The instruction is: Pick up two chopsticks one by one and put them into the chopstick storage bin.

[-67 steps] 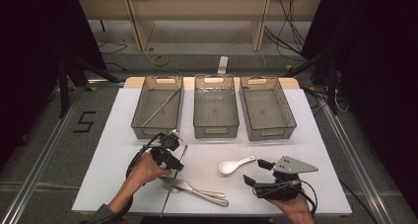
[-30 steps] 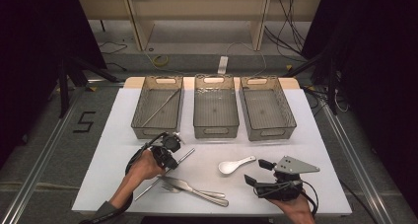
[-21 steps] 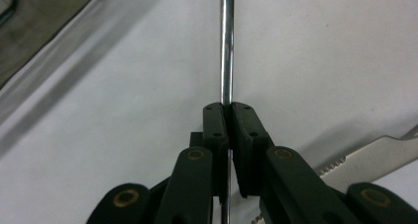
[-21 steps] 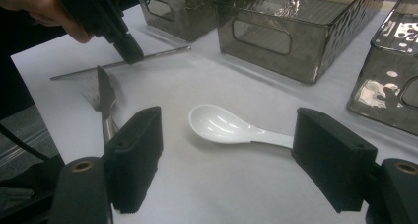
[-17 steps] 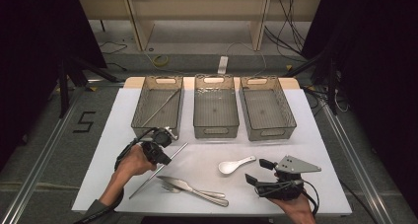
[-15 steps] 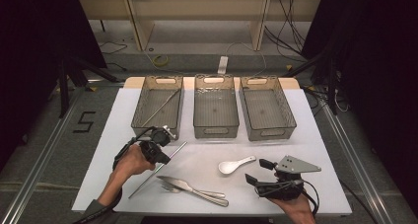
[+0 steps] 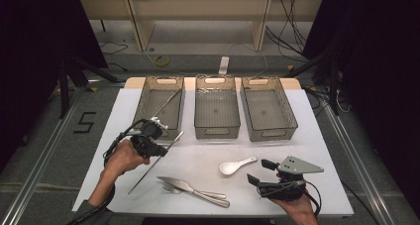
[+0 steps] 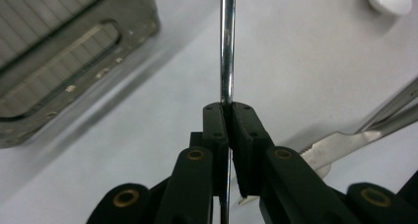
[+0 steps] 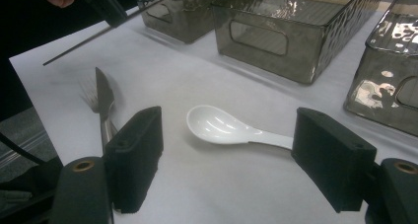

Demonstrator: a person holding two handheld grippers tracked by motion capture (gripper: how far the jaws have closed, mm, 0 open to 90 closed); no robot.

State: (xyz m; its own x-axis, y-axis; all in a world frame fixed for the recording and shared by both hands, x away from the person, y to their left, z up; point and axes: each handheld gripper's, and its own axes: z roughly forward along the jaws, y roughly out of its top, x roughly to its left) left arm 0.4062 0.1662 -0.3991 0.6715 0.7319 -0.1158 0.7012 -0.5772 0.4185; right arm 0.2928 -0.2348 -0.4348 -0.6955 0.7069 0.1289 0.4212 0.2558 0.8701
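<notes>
left gripper (image 7: 159,149) clenched on chopstick (image 7: 154,163), now lifted toward left bin (image 7: 159,106) | right gripper (image 7: 256,171) released beside spoon (image 7: 236,165)

Left gripper (image 7: 161,148): lower left of the high view, jaws clamped on a rod (image 7: 154,163).
Right gripper (image 7: 259,172): lower right, jaws wide apart, holding nothing.

The chopstick (image 8: 226,46) is shiny polished metal, same as the knife (image 7: 190,189) and fork (image 7: 171,188). The spoon (image 9: 222,125) looks like glossy white ceramic or plastic. The 3 bins (image 7: 216,106) are smoky see-through plastic, the worktop (image 7: 198,160) is matt white, and the jaws are matt black.
</notes>
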